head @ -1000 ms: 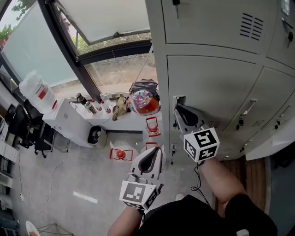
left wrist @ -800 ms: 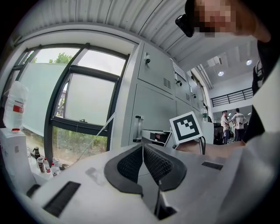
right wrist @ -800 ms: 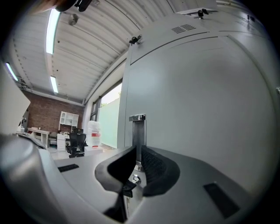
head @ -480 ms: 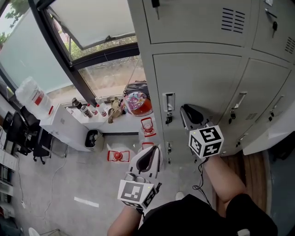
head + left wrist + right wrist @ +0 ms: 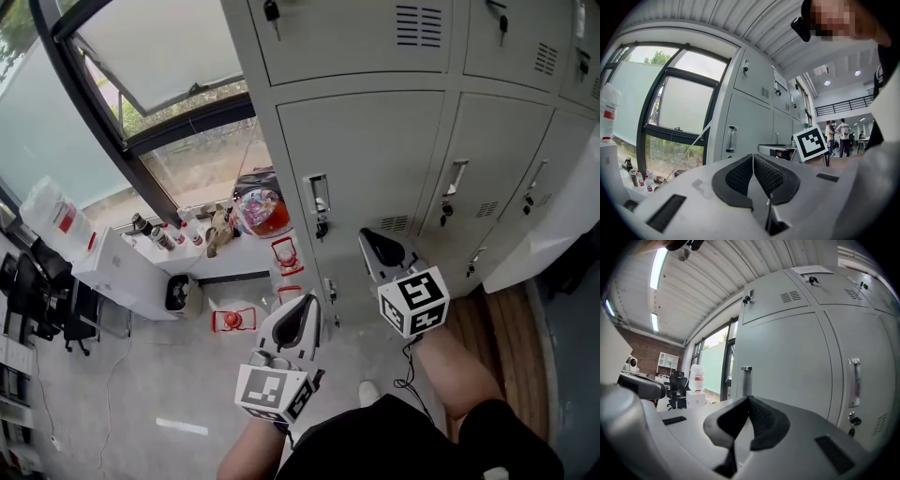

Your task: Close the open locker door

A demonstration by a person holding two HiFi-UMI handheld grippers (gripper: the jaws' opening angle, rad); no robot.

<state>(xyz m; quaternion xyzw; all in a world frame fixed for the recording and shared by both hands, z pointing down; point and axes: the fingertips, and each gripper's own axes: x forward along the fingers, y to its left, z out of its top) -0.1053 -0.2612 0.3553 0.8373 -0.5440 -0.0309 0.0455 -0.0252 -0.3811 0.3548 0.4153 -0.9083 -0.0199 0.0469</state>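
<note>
While both claws sat close to the body, the left gripper (image 5: 305, 309) hung lowest, over the floor (image 5: 141, 375), jaws together on nothing and well short of the lockers (image 5: 506, 141). Further out, the right gripper (image 5: 370, 240) pointed at the door (image 5: 375, 159). Its jaws had just been closing, and the pads met with nothing between them. It looked near the panel but apart from it. Beyond it the door lay flush with its neighbours, handle (image 5: 319, 204) at its left edge, so the swing seemed done. Doing this step well probably meant a flat push with the shut tips just beside the handle to seat the latch, then backing straight off.
</note>
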